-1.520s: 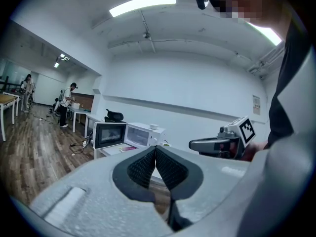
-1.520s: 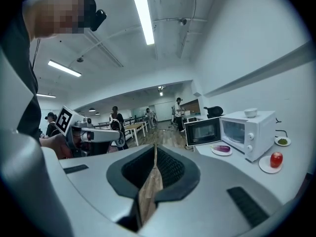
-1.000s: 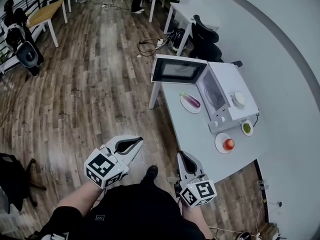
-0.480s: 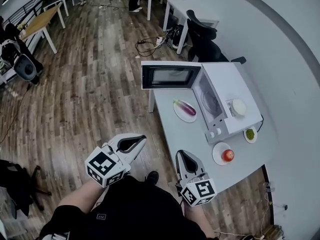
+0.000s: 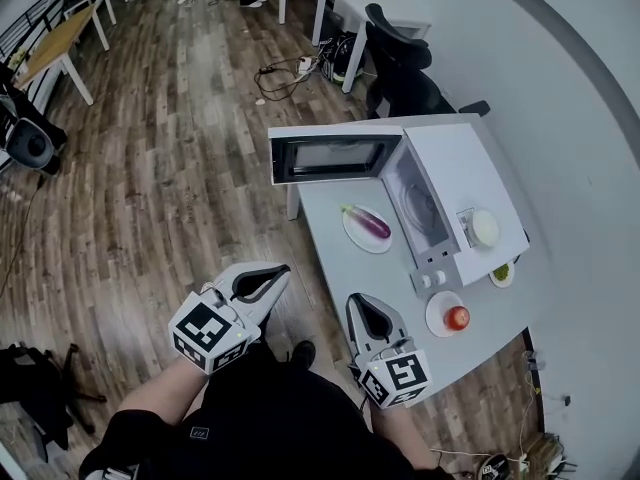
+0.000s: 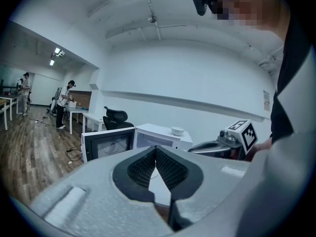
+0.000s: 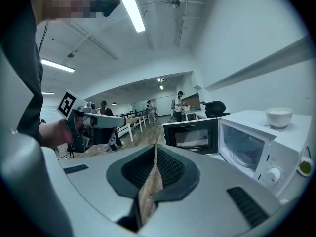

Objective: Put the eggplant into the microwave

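Overhead first: eggplant (image 5: 368, 223) lying on a white plate (image 5: 372, 245) on the table (image 5: 345, 273), centre of frame, just left of the microwave (image 5: 455, 183), whose door (image 5: 330, 156) stands swung wide open. Left gripper (image 5: 281, 271) and right gripper (image 5: 355, 301) low in frame, well apart from the plate. Next, left gripper view: jaws pressed together, nothing between them, microwave at mid-frame beyond. Lastly, right gripper view: jaws likewise clenched on nothing, open microwave at right.

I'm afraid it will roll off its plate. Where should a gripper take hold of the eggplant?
Probably take the eggplant across its thick purple middle, from above: it lies flat on the plate, long and rounded, so jaws crossing its length span least.
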Motion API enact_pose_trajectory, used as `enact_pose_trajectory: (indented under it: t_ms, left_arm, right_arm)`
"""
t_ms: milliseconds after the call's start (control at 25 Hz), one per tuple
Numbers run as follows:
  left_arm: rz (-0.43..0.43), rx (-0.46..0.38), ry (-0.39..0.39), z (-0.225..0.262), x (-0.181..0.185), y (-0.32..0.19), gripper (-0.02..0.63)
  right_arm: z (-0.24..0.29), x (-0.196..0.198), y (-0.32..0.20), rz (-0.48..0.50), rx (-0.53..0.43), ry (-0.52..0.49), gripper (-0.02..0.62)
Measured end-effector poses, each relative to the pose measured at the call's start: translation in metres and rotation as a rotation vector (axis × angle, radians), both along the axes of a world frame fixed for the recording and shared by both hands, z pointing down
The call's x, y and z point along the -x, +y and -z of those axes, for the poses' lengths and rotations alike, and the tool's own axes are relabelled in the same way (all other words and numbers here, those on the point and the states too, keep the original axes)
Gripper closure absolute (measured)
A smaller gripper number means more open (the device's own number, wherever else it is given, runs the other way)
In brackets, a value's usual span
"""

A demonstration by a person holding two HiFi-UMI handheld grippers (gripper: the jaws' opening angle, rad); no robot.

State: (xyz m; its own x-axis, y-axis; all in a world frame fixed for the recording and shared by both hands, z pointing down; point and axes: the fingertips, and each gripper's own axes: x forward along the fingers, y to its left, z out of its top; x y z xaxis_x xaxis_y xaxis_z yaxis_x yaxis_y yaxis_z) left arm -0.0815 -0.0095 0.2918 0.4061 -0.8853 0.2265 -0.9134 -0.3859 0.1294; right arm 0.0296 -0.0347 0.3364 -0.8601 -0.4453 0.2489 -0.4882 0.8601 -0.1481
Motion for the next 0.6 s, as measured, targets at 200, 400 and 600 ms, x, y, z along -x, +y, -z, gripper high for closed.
enact_pose_trajectory:
  t_ms: [200,400,600]
  left_arm:
    - [-0.069,-0.027,-0.076,-0.001,0.048,-0.029,0.597]
    - [-0.151,-0.014,-0.049,-0.008,0.085,-0.057,0.597]
    - [-0.237,-0.005,-0.025,-0.008,0.092,-0.078,0.597]
  right_arm:
    - [0.001,0.054,-0.033,-0.071,0.014,0.008,0.575]
    - [0.001,0.098,-0.059,-0.138,0.010,0.001,0.575]
    - [0.000,0.117,-0.072,-0.199,0.030,0.007,0.575]
